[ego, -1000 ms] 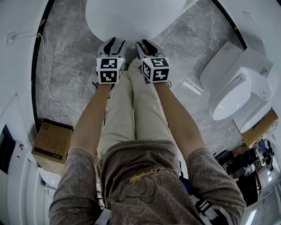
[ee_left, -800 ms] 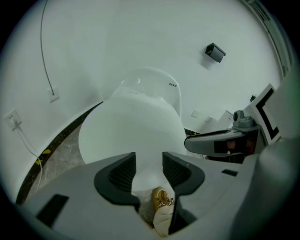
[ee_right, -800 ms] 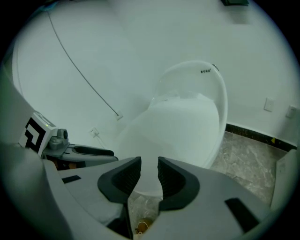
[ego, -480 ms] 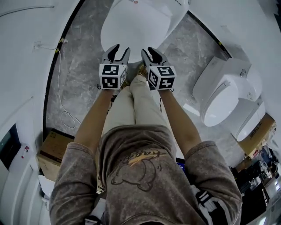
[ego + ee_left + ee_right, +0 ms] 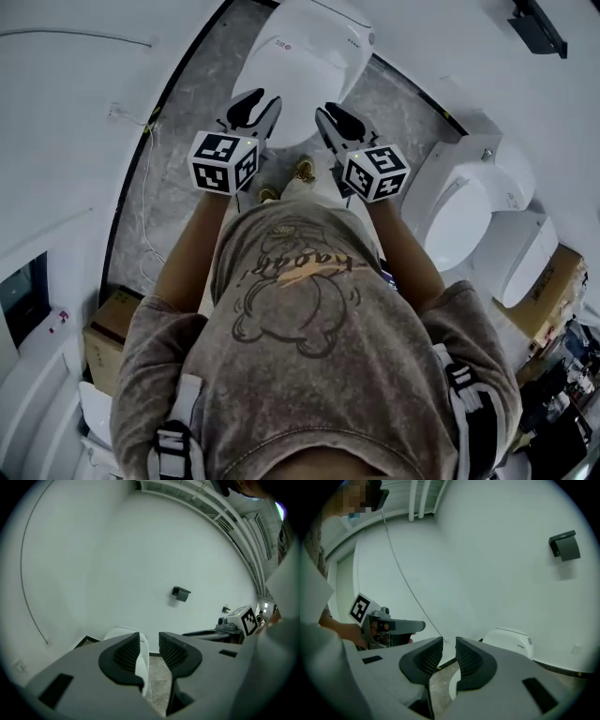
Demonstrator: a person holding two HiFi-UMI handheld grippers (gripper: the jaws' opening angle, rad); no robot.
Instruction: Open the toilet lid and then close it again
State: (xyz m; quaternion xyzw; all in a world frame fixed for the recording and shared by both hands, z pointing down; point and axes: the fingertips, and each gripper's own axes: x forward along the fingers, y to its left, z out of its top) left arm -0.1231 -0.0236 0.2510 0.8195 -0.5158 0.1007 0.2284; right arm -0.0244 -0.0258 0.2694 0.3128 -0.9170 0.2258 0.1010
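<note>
Looking down in the head view, the person holds both grippers out in front of the chest, above a white toilet (image 5: 314, 37) whose lid (image 5: 298, 80) lies down and shut; the left gripper (image 5: 260, 106) and the right gripper (image 5: 336, 118) hang side by side over its near end, apart from each other and clear of the lid. A second toilet (image 5: 466, 217) stands at the right, a cardboard box (image 5: 111, 330) sits at the lower left, and a thin cable (image 5: 143, 211) trails over the grey marbled floor (image 5: 192, 178) by the white wall (image 5: 66, 112). In the left gripper view, the left gripper's jaws are closing with a narrow gap between the ribbed pads and nothing in that gap; the toilet and floor show only beyond them, low against the wall, and a small dark box (image 5: 181, 593) is fixed higher on the wall. In the right gripper view, the right gripper's jaws are likewise closing on empty air, a slim gap between the pads, with the toilet low to the right and the left gripper off to the left.
</note>
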